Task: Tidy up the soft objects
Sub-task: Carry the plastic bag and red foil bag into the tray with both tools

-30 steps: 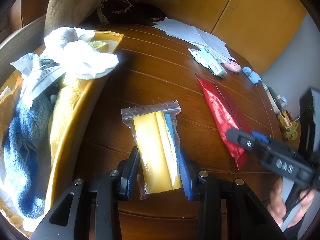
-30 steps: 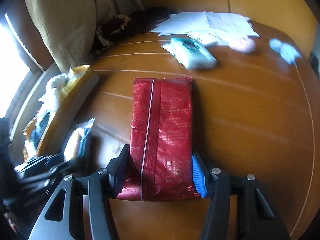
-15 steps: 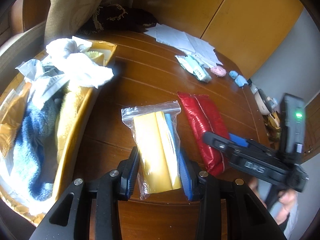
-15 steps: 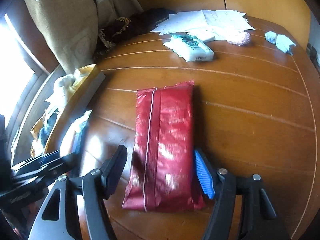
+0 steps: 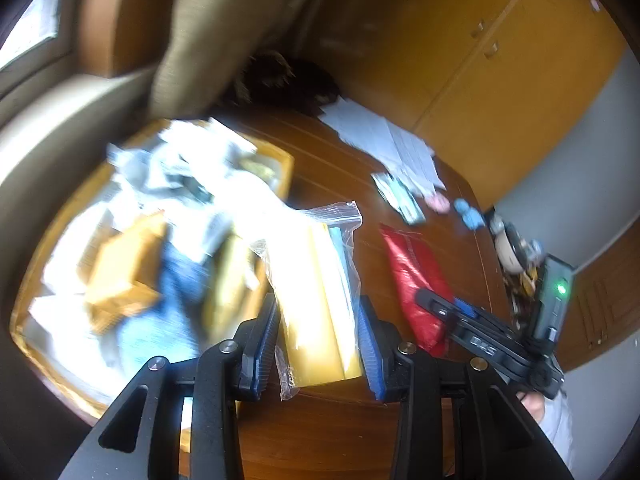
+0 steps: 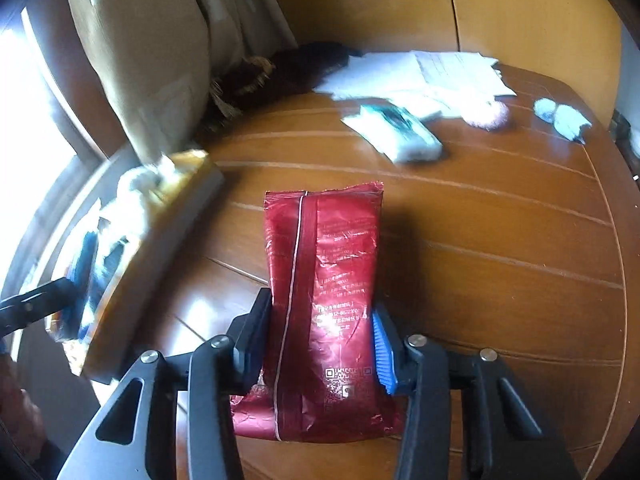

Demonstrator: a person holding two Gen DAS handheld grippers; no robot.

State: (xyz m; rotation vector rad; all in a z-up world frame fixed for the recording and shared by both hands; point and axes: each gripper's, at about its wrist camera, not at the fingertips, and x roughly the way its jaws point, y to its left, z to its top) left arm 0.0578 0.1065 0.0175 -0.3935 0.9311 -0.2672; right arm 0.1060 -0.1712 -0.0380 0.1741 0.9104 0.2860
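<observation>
My left gripper (image 5: 318,344) is shut on a clear zip bag of yellow and blue cloths (image 5: 320,292) and holds it lifted, tilted toward the yellow tray (image 5: 286,168) at the left. The tray holds white, blue and yellow cloths and packets, blurred in this view. My right gripper (image 6: 320,344) is shut on a red foil pack (image 6: 328,288) and holds it raised off the wooden table (image 6: 500,248). The red pack (image 5: 416,276) and right gripper (image 5: 452,312) also show in the left wrist view. The tray's edge (image 6: 160,240) lies left of the red pack.
At the table's far side lie a white tissue pack (image 6: 396,132), a pink ball (image 6: 488,116), light blue soft pieces (image 6: 564,116) and white papers (image 6: 424,72). A beige cushion (image 6: 140,60) and dark fringed cloth (image 6: 260,72) sit behind. Wooden cabinets (image 5: 500,80) stand beyond.
My left gripper lifted the zip bag and swung it left toward the tray. My right gripper opened around the red pack half a second ago, then shut on it again and raised it.
</observation>
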